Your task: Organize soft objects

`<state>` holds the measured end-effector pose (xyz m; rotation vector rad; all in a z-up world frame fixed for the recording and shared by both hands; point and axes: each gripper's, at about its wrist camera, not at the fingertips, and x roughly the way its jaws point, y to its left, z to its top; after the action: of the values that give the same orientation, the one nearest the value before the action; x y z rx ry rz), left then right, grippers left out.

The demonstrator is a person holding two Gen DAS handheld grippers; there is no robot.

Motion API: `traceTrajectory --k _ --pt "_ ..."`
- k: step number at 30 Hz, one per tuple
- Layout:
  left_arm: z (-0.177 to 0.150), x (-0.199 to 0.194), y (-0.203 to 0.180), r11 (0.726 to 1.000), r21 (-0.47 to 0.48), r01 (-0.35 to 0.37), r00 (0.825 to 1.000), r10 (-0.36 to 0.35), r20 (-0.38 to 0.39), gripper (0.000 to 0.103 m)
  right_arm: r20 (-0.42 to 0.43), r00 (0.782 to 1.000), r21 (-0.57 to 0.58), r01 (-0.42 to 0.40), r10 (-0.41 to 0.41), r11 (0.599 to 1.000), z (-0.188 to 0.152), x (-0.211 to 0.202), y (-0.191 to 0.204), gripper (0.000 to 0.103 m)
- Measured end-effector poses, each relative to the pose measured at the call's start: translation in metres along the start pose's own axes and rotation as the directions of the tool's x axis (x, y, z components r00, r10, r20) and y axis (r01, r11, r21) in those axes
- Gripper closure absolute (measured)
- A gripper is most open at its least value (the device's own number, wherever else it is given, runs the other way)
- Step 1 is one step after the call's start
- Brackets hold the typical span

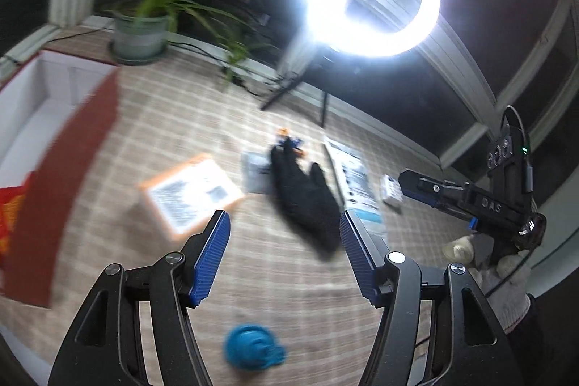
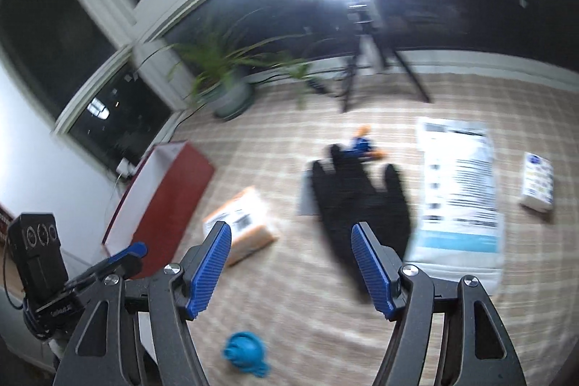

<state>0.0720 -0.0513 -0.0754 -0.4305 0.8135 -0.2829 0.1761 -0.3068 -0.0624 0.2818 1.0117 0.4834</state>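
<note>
While both grippers hang above the checked mat with nothing between their blue pads, the thing that the coming move seems to turn on is the black glove (image 1: 305,198), which lies flat on the mat ahead of them, its long axis running from the cuff at the near end to the fingers at the far end, tilted a little so the fingers lean toward the far left. In the left wrist view the left gripper (image 1: 286,255) has its jaws spread apart and empty, and the glove sits ahead and slightly right of its centre line, the cuff close to the inner edge of the right-hand finger. In the right wrist view the right gripper (image 2: 291,263) is likewise spread and empty, and the glove (image 2: 356,201) lies just ahead, the cuff overlapping the right-hand finger in the picture, so I judge the right hand the nearer of the two, though blur makes that uncertain. A blue ruffled soft item (image 1: 253,351) lies on the mat near, below the left gripper's fingers and apart from them. To the far left stands a red box with white lining (image 1: 54,132), a likely place for the soft things. A small orange-edged carton (image 1: 191,194) carries a printed label too blurred to read; the white printed bag (image 2: 459,198) right of the glove shows dark lines of text, also unreadable. On the right gripper's body, seen from the left wrist, letters that look like "DAS" (image 1: 492,206) can be made out
</note>
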Motion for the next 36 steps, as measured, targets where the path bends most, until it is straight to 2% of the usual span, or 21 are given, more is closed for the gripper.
traceTrajectory --k 4,11,18,25,36 --pt "-0.003 0.033 -0.038 0.998 0.051 0.045 0.998 -0.043 -0.039 0.04 0.013 0.998 0.027 0.063 -0.063 0.998 0.006 -0.01 -0.051 0.038" --pt "-0.007 0.093 -0.092 0.99 0.114 0.078 0.99 -0.063 -0.13 0.04 -0.042 0.993 0.057 0.111 -0.108 0.992 0.008 -0.006 -0.126 0.038" --pt "-0.004 0.15 -0.119 0.989 0.12 0.09 0.975 -0.063 -0.213 0.04 -0.114 0.991 0.099 0.084 -0.072 0.992 0.01 0.017 -0.178 0.038" --pt "0.002 0.204 -0.132 0.985 0.168 0.046 0.96 0.003 -0.281 0.04 -0.154 0.988 0.154 0.046 -0.022 0.987 0.014 0.046 -0.211 0.038" --pt "0.007 0.247 -0.129 0.978 0.205 0.028 0.941 0.043 -0.334 0.04 -0.192 0.976 0.281 -0.05 0.107 0.958 0.018 0.078 -0.251 0.038"
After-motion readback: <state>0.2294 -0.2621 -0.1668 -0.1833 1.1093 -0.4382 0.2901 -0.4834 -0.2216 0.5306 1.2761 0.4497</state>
